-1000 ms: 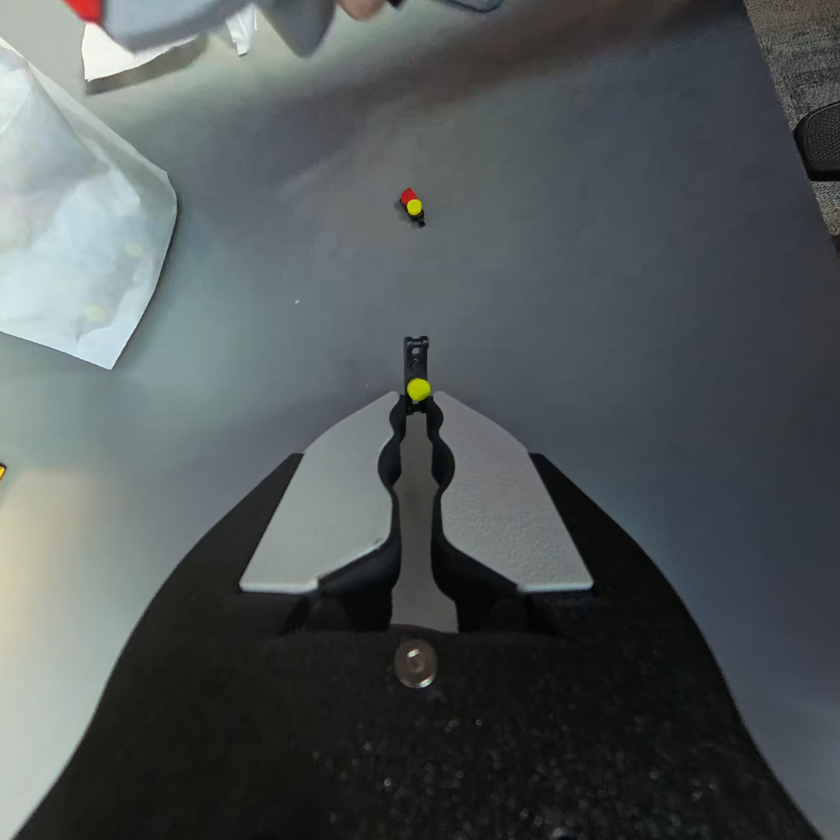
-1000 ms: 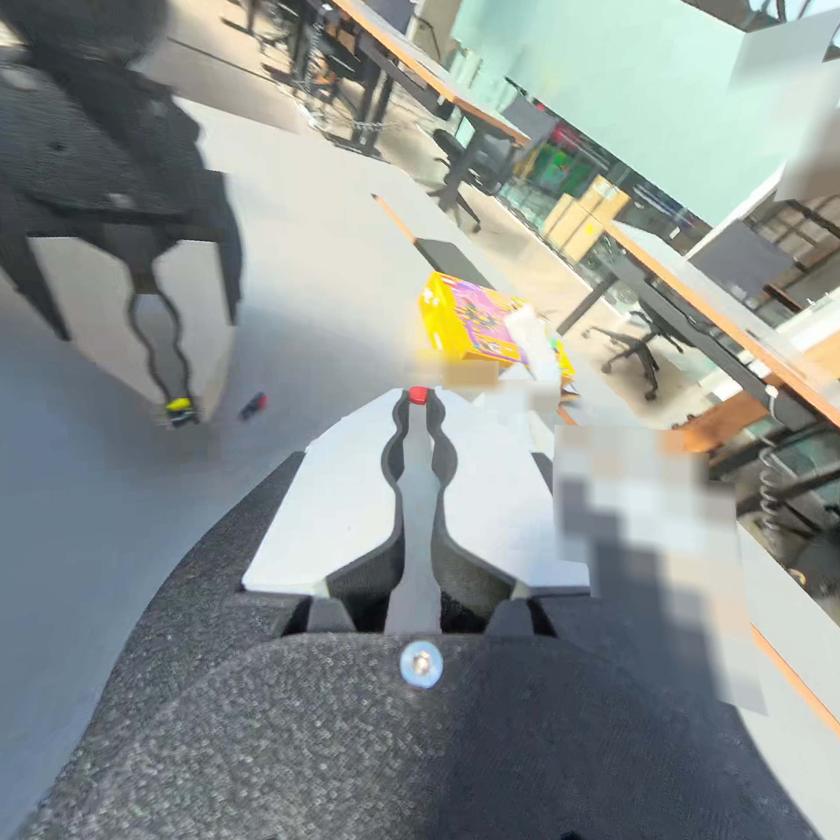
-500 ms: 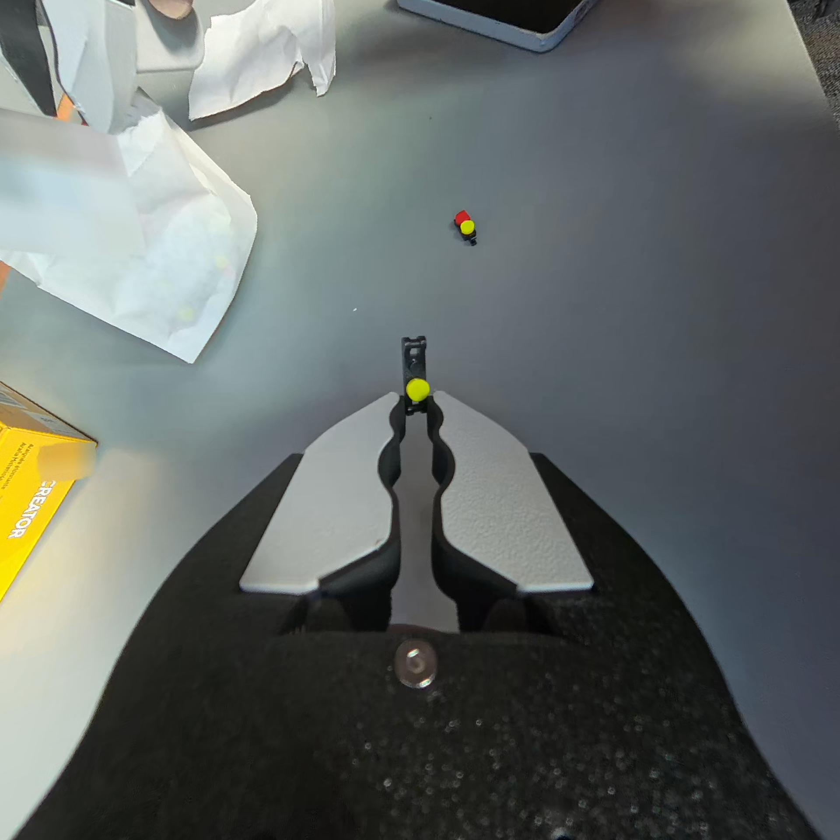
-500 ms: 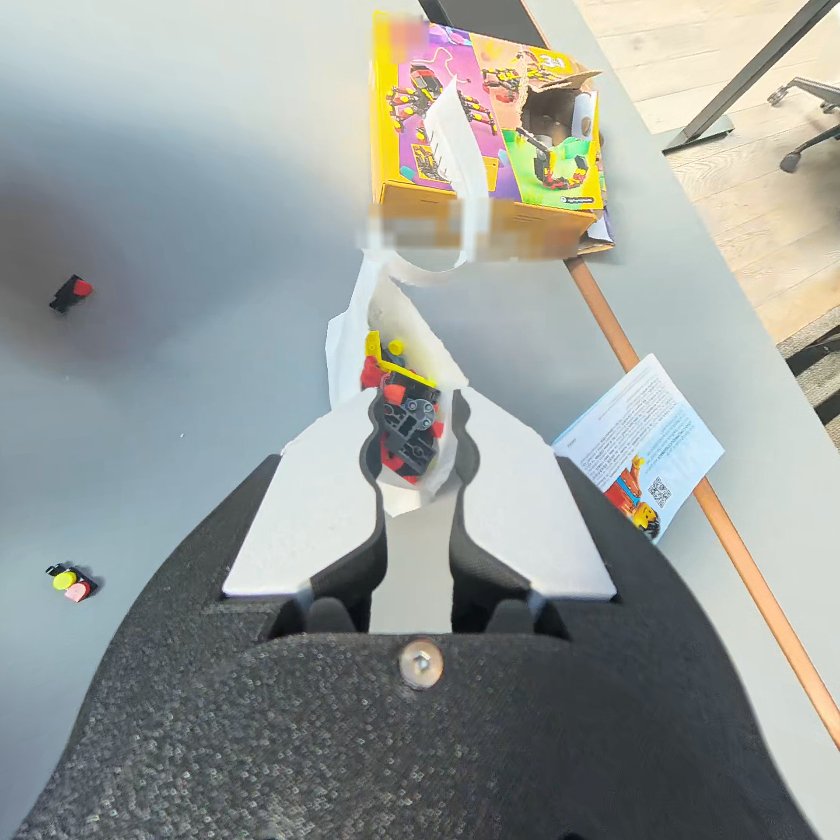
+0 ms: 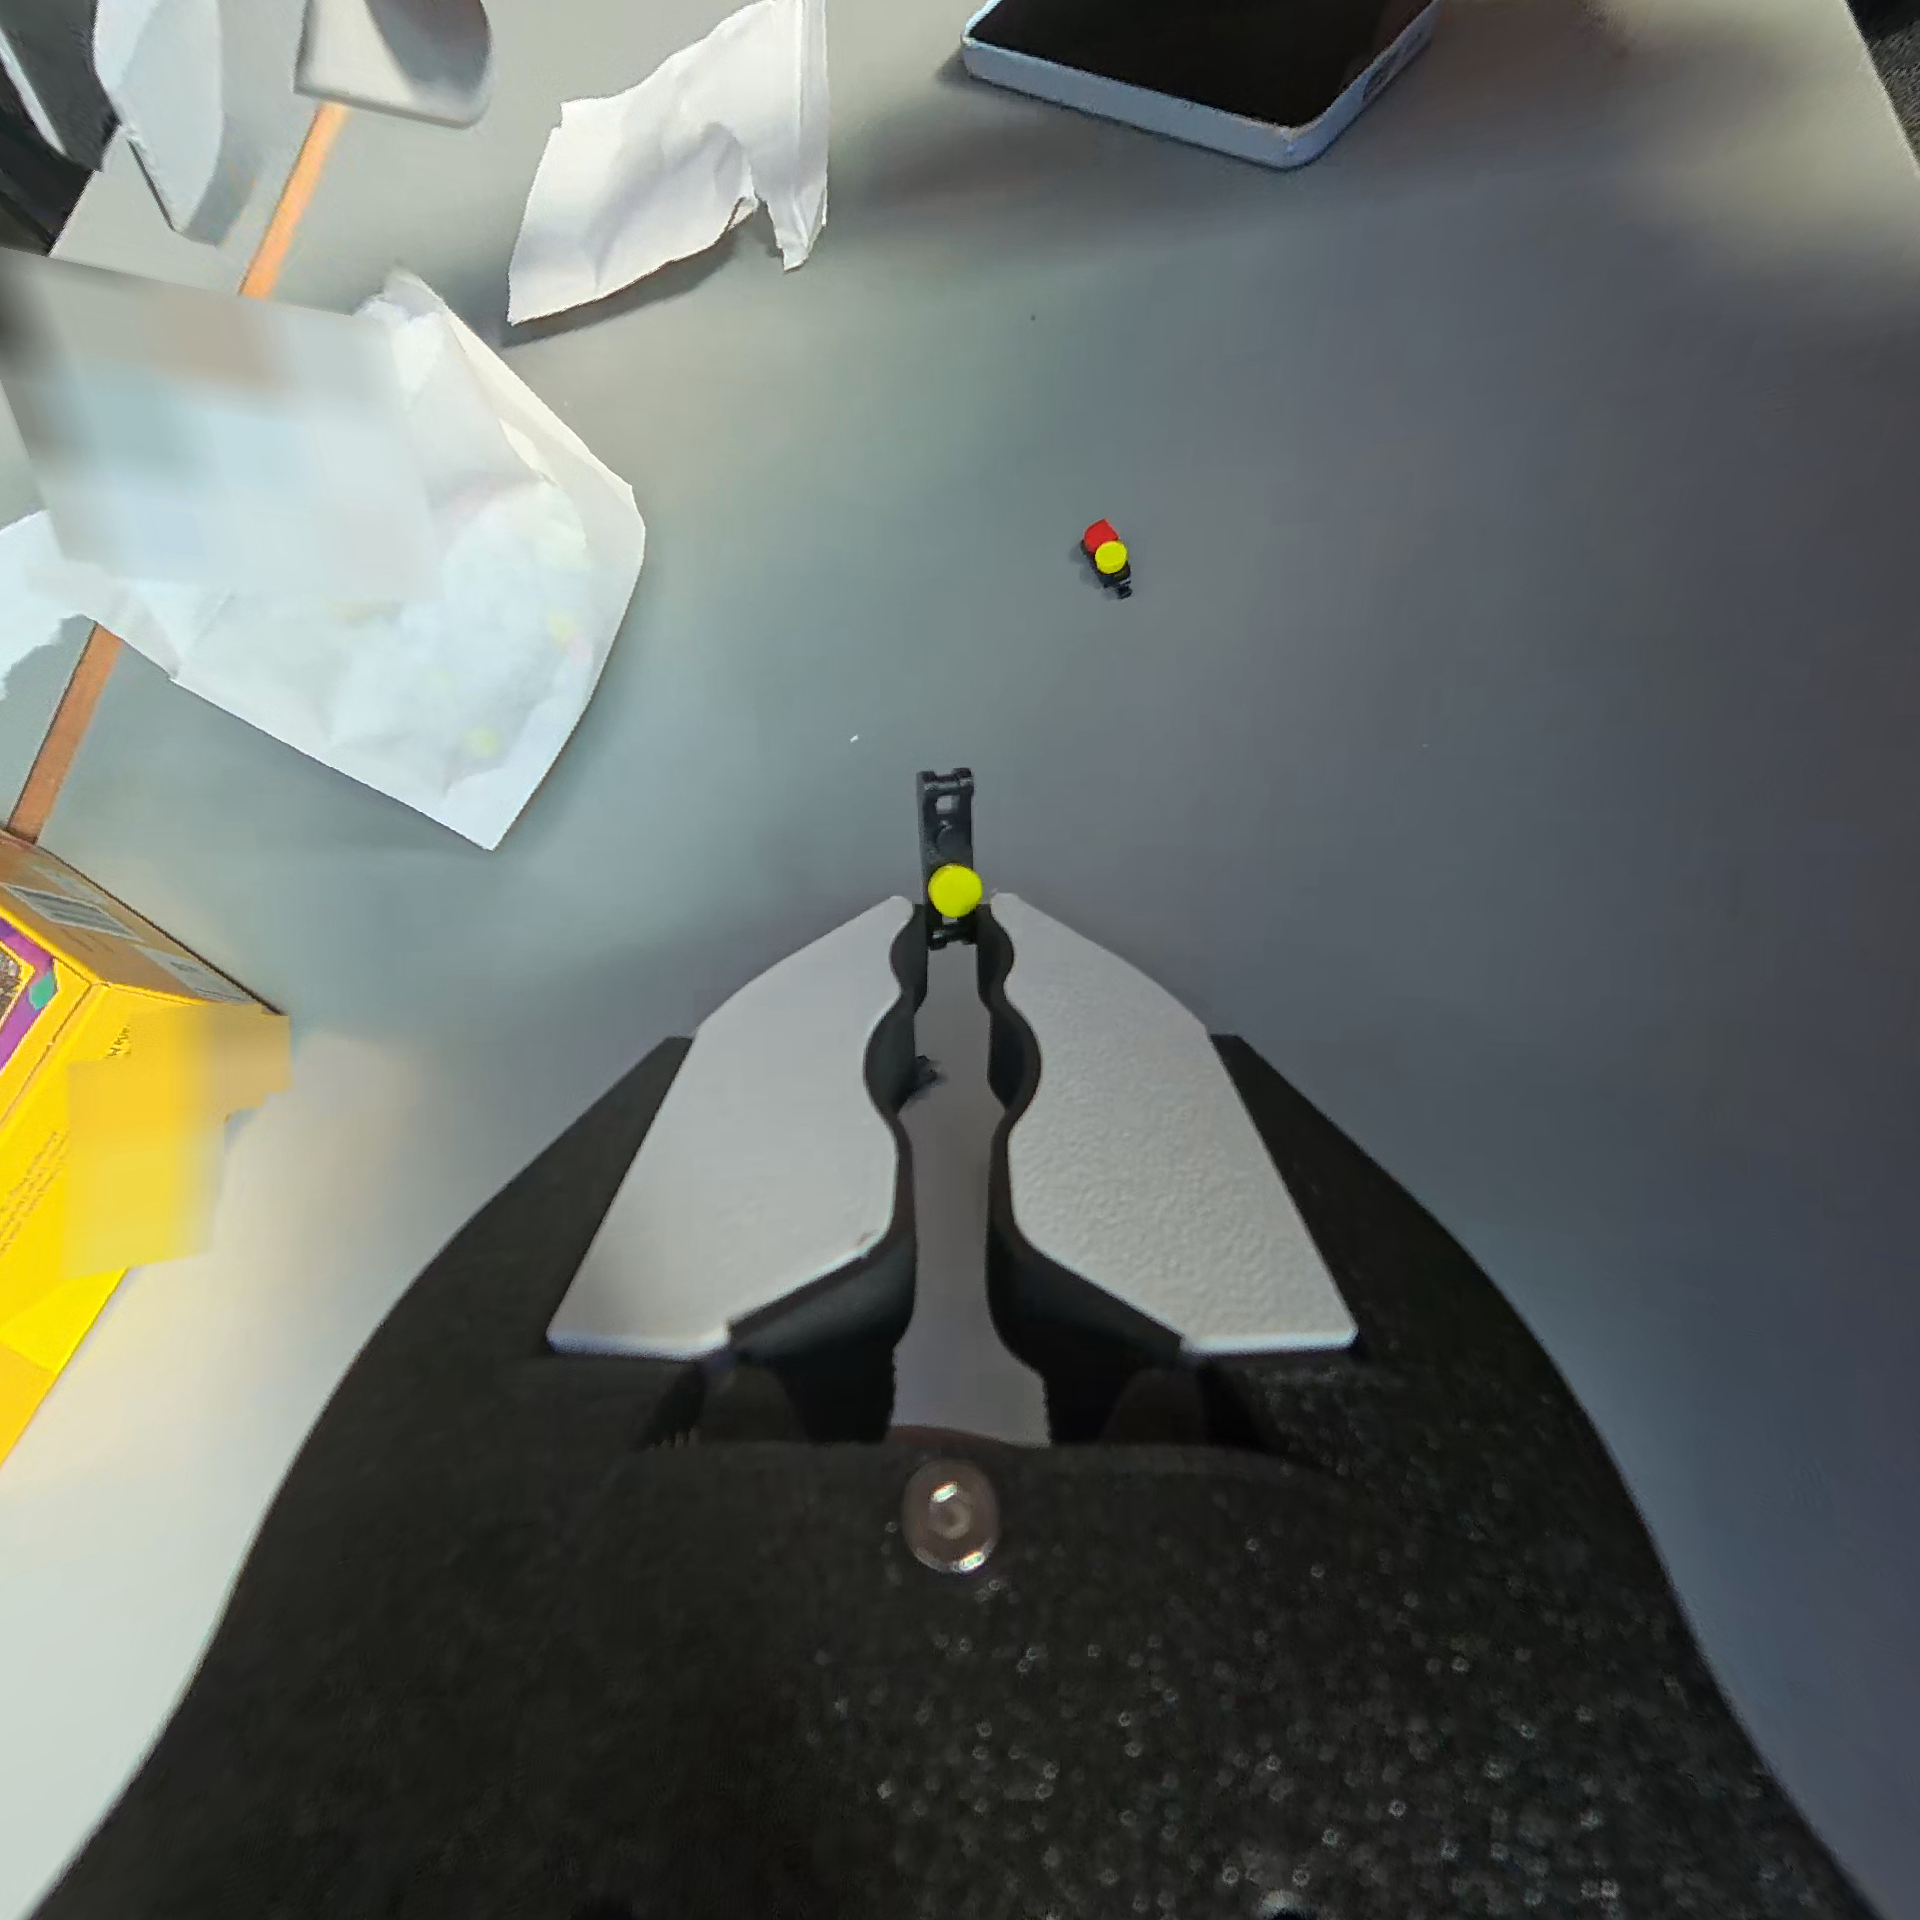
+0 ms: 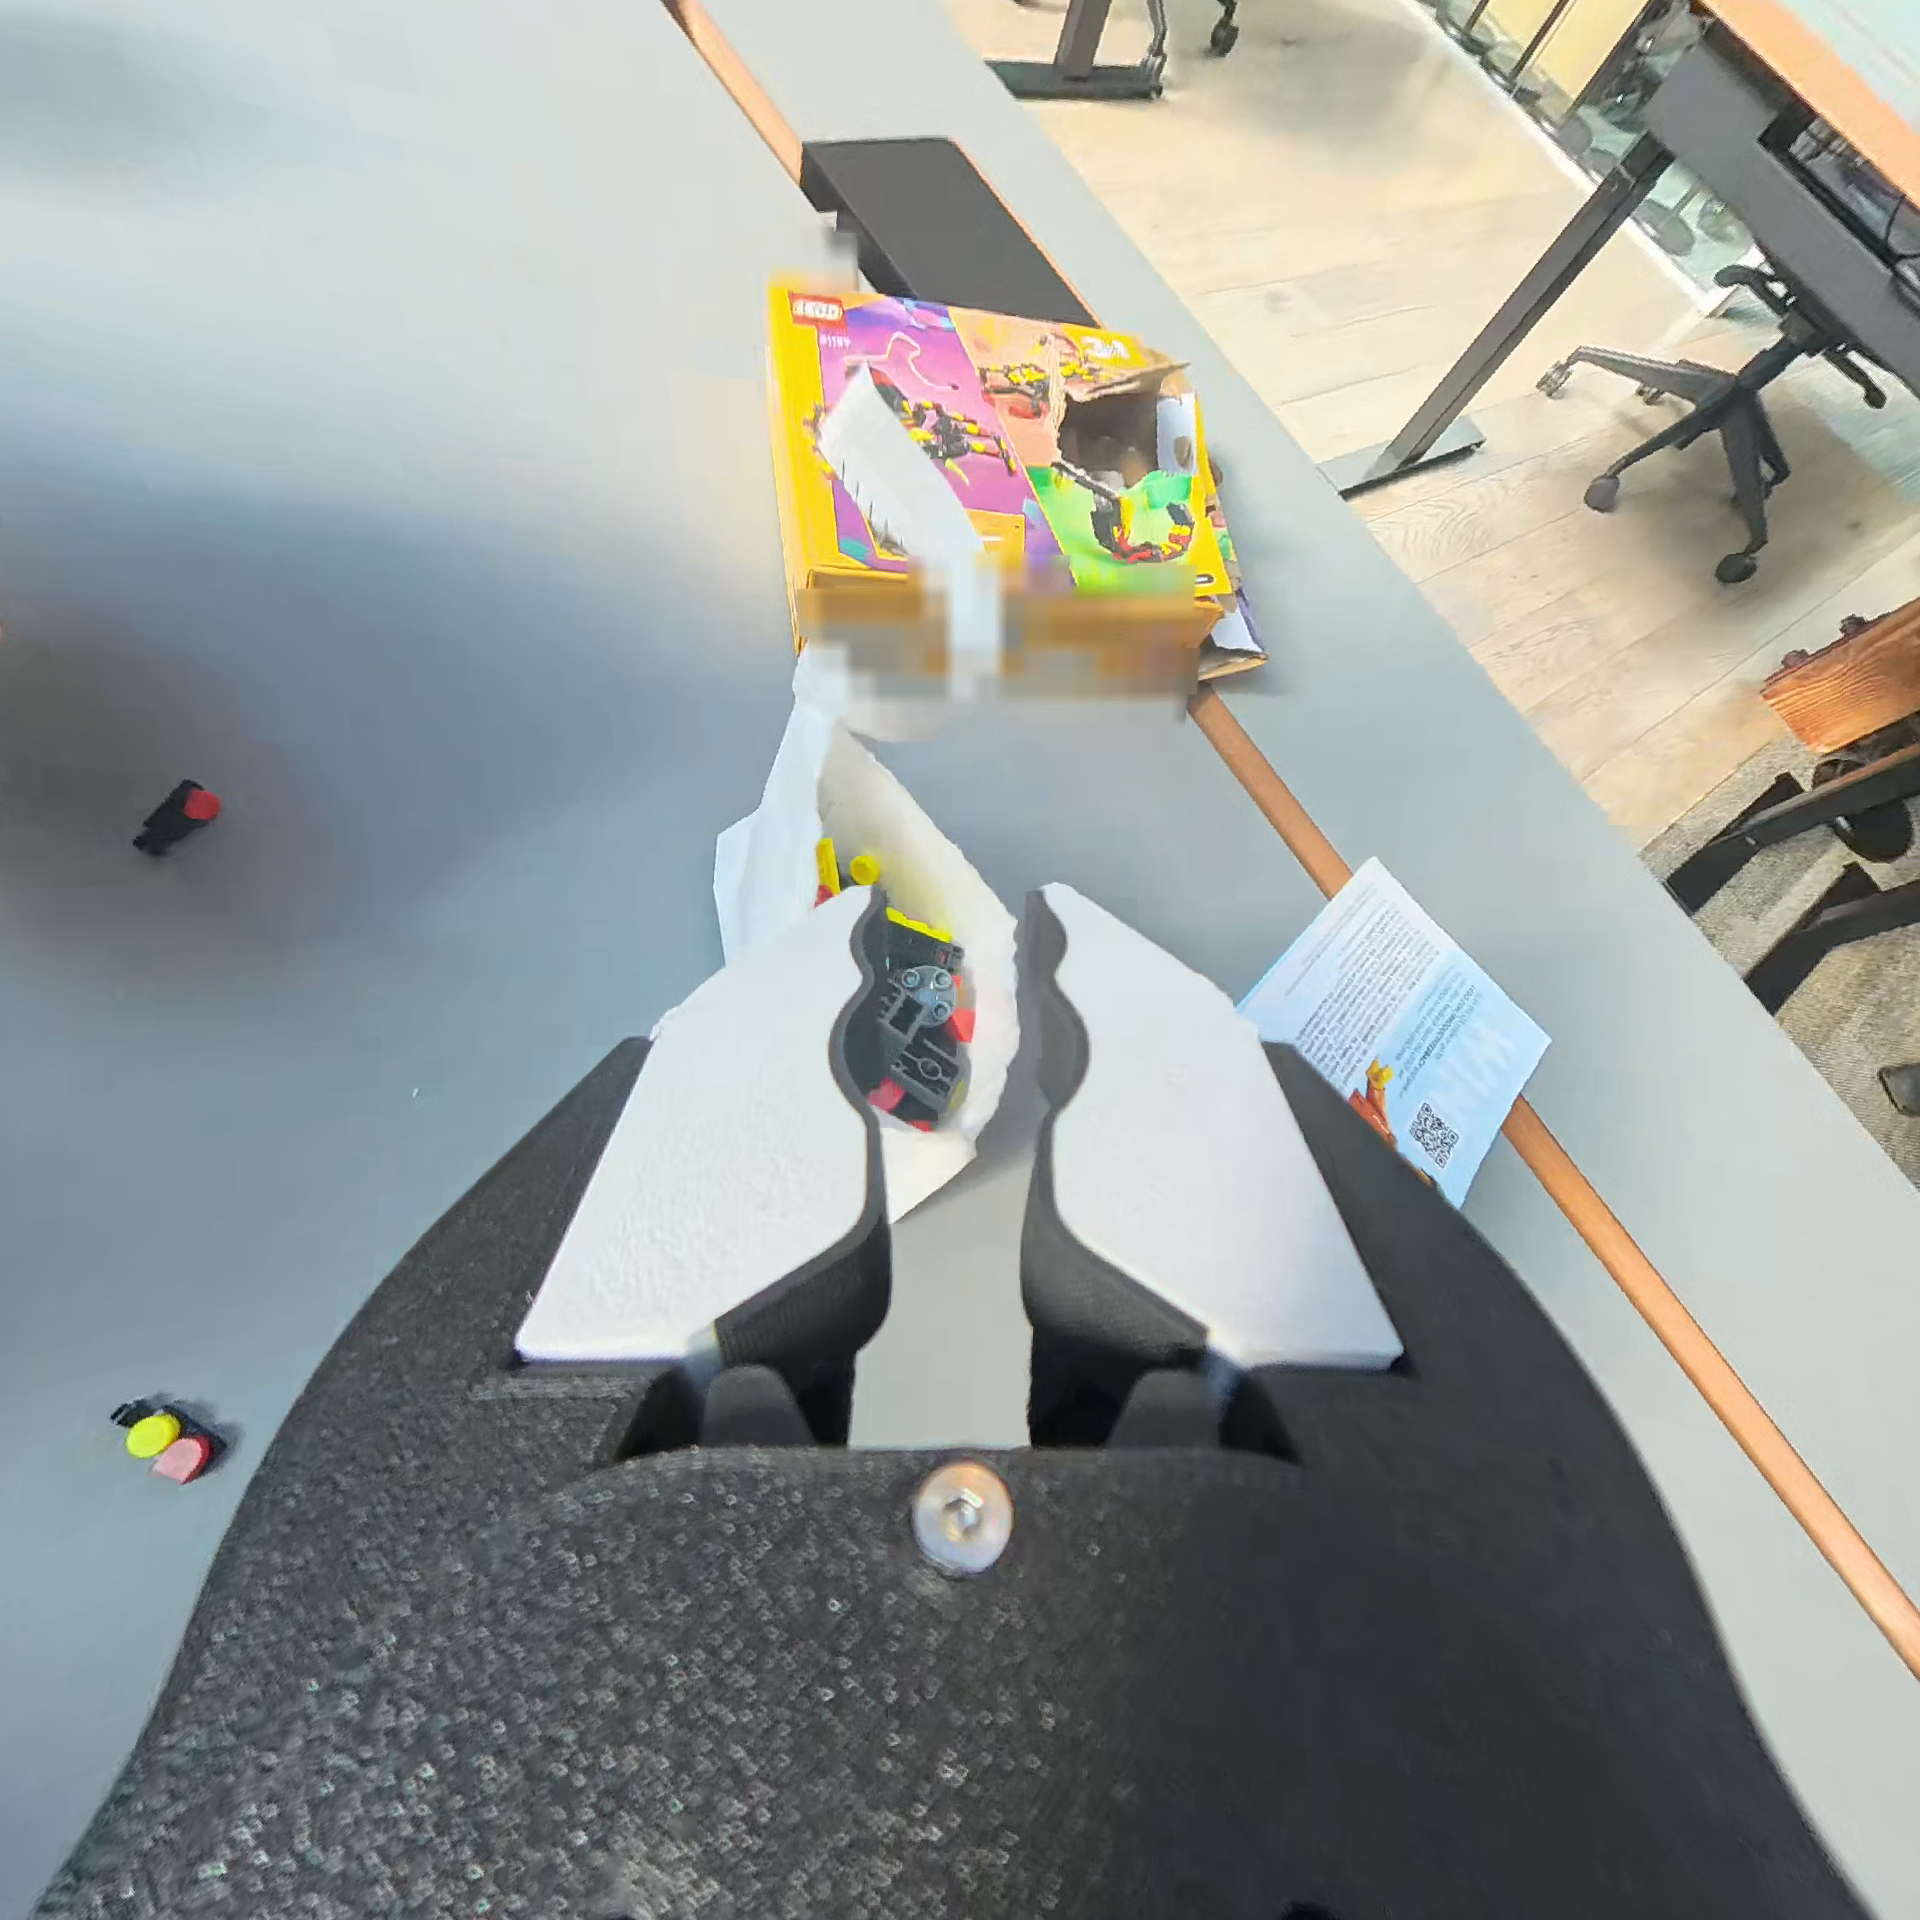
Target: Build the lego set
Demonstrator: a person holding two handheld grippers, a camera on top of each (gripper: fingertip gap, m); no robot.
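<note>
1. Grey desk (image 6: 416, 416), open office beyond; torn paper bag (image 6: 904, 831) of bricks lay under the spread right gripper (image 6: 940, 899).
2. Left gripper (image 5: 951, 914) pinched a black stalk with a yellow stud (image 5: 954, 889).
3. Risk: wide fingers snagging paper, scattering pieces; the thin stalk could twist free.

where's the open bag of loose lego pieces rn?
Right wrist view: the open paper bag lies on the grey table, directly below the open right claw, between the yellow set box beyond and the instruction leaflet at right.

grey table (image 6: 416, 364) with wood edge, pale floor (image 6: 1351, 260), office chair (image 6: 1725, 416)
</note>
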